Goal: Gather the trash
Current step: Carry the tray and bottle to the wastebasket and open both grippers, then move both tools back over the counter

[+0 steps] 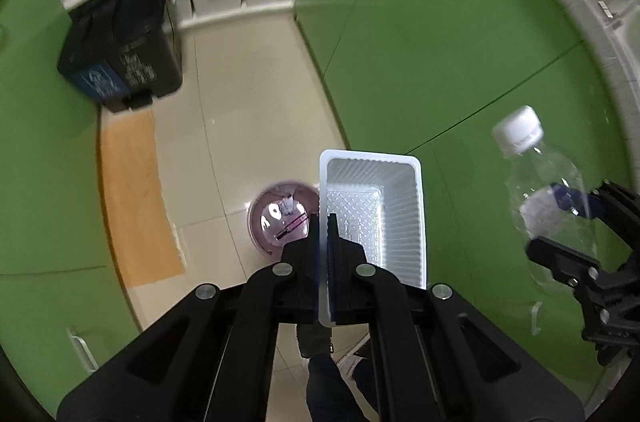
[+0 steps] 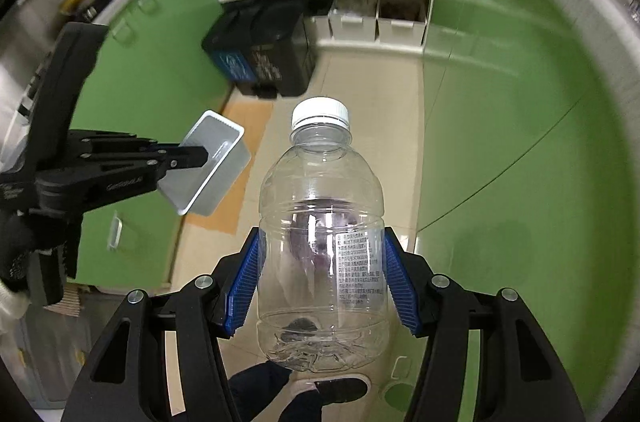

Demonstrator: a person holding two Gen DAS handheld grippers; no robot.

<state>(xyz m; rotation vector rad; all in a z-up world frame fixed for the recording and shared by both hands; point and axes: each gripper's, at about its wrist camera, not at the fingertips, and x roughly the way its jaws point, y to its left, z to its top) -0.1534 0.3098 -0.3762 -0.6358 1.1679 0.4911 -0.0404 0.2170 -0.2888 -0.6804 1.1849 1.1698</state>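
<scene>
Trash is in hand but not binned: left gripper (image 1: pixel 328 234) jaws pinch the white rectangular plastic tray (image 1: pixel 374 210), right gripper (image 2: pixel 322 262) jaws clamp the clear capped plastic bottle (image 2: pixel 320 222), pink-lined round bin (image 1: pixel 280 218) at eleven o'clock below.

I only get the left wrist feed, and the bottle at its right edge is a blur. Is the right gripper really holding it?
Observer: Yes. The right gripper has its blue pads pressed on both sides of the bottle.
Operator: Anything inside the bottle?
Observer: It looks empty, clear right down to its base.
Operator: How does my tray sit from that side?
Observer: The tray hangs tilted from the left gripper, which clamps one wall.
</scene>
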